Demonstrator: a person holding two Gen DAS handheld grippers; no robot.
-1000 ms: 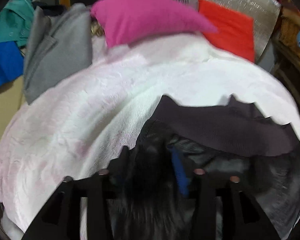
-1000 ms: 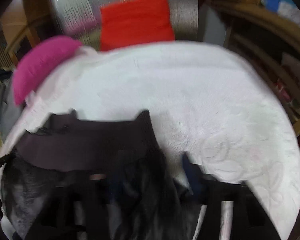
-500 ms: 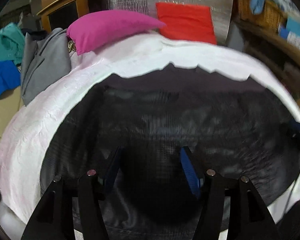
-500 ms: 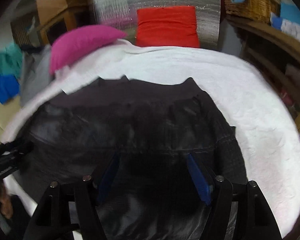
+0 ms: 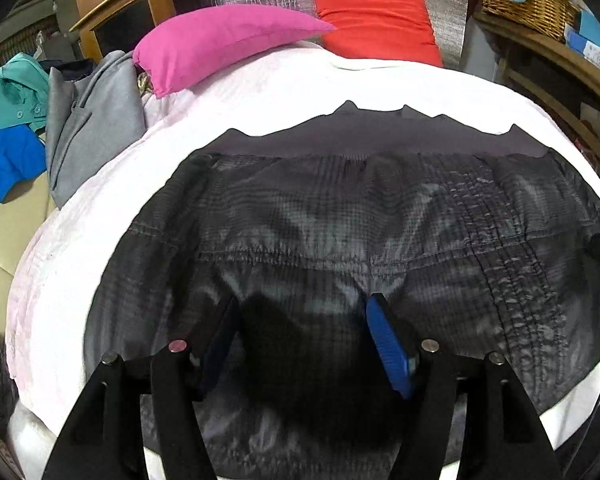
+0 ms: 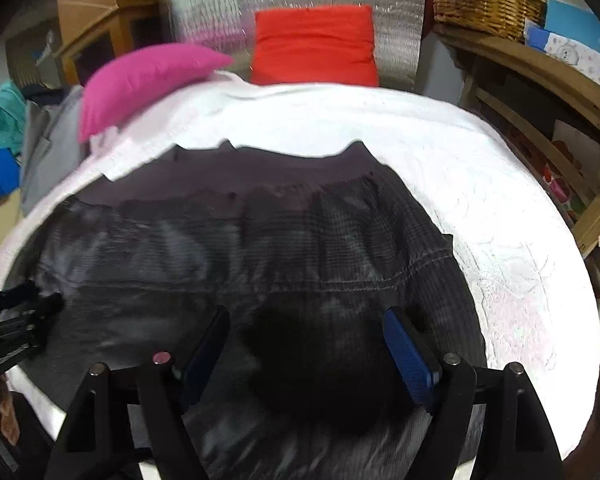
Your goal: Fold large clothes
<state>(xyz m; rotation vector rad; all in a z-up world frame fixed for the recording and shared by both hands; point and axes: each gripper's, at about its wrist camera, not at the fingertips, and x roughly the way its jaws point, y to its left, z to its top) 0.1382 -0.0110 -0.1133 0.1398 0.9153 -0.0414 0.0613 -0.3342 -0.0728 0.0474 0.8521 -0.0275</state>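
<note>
A dark grey quilted jacket [image 5: 340, 216] lies spread flat across the white bed cover [image 5: 100, 208], its ribbed hem [image 5: 380, 136] at the far side. My left gripper [image 5: 300, 308] hovers over the jacket's near part, its jaws opening; dark fabric lies under the gap but the blue pads [image 5: 388, 340] do not press on it. My right gripper [image 6: 306, 316] stands over the same jacket [image 6: 260, 240] further right, jaws also opening, pads clear of the cloth. The left gripper [image 6: 12, 320] shows at the left edge of the right wrist view.
A pink pillow [image 5: 220, 40] and a red cushion [image 5: 376, 24] lie at the head of the bed. Grey [image 5: 88, 128], teal [image 5: 8, 96] and blue [image 5: 4, 160] clothes are piled on the left. Wooden shelves [image 6: 540, 120] and a wicker basket [image 6: 488, 0] stand on the right.
The jacket was bunched and held in both grippers; it now lies spread flat on the bed. Both grippers moved apart and back, and their jaws have widened off the fabric.
</note>
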